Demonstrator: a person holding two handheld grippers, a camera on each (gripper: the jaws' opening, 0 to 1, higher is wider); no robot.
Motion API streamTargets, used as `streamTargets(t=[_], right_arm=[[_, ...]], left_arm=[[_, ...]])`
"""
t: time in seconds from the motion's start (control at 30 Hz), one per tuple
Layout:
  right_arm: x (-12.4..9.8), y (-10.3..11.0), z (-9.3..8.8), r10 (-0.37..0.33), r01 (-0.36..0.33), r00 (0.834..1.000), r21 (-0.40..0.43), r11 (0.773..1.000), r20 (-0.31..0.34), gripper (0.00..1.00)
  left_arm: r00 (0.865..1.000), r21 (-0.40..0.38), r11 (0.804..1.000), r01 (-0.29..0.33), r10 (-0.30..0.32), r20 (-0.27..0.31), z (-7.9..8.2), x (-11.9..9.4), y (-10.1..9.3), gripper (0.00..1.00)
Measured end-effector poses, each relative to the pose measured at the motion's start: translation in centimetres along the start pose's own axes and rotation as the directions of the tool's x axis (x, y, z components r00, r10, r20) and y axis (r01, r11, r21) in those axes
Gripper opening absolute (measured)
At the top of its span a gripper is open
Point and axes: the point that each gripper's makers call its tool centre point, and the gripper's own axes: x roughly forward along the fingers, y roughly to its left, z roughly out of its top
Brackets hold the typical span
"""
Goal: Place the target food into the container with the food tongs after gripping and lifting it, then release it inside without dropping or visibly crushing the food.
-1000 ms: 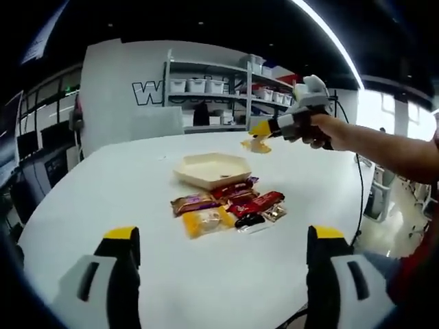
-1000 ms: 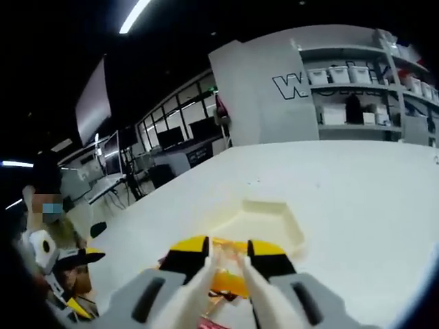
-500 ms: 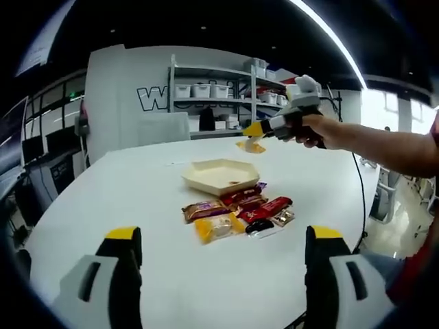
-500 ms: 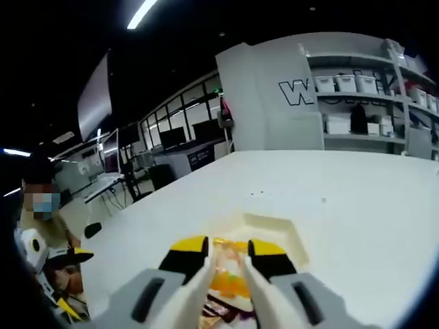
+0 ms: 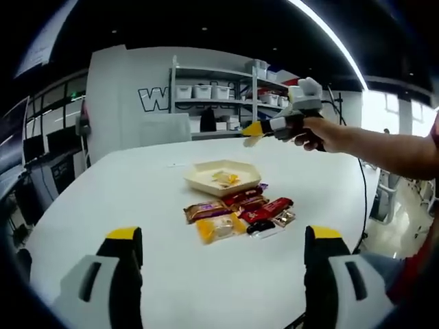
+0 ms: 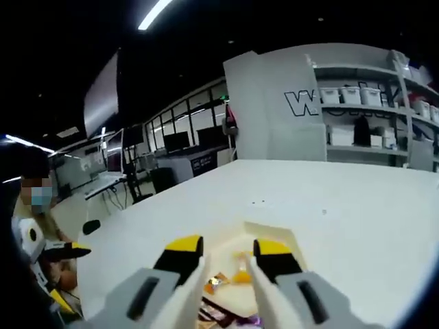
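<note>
White worktop [image 5: 103, 199]; wall lettering unreadable past "W". Yellow snack [image 5: 226, 178] lies in container [image 5: 197, 179]; wrapped snacks [image 5: 236, 211] just beside. Right tongs [image 6: 228, 248] open above container, left tongs [image 5: 221, 241] open.

Left gripper view: set low near one edge of the desk [image 5: 103, 199], facing across toward the shelving [image 5: 216, 96], well back from the tray [image 5: 199, 179]. Right gripper view: held above the desk, angled down, close over the tray [image 6: 291, 236]. Shared: tray, desk surface, shelving [image 6: 363, 110].
</note>
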Motion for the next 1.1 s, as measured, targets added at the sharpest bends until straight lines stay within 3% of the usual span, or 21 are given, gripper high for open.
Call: streamTargets(t=[0.5,0.83,1.1], right_arm=[[-1.6,0.2,-1.2,-0.012,0.011,0.999,-0.023,1.000,-0.043,0.23],[-2.2,-1.3,-4.2,-0.045,0.048,0.995,0.030,0.998,-0.084,0.23],[-2.3,-2.0,-5.9,-0.063,0.066,0.992,0.021,0.998,-0.114,0.23]], left_arm=[[1.000,0.008,1.000,0.011,-0.011,-0.001,0.0,0.2,-0.4,0.94],[1.000,0.012,1.000,0.015,-0.014,-0.006,-0.1,0.1,-0.4,0.93],[1.000,0.015,1.000,0.017,-0.017,-0.007,0.0,0.2,-0.4,0.93]])
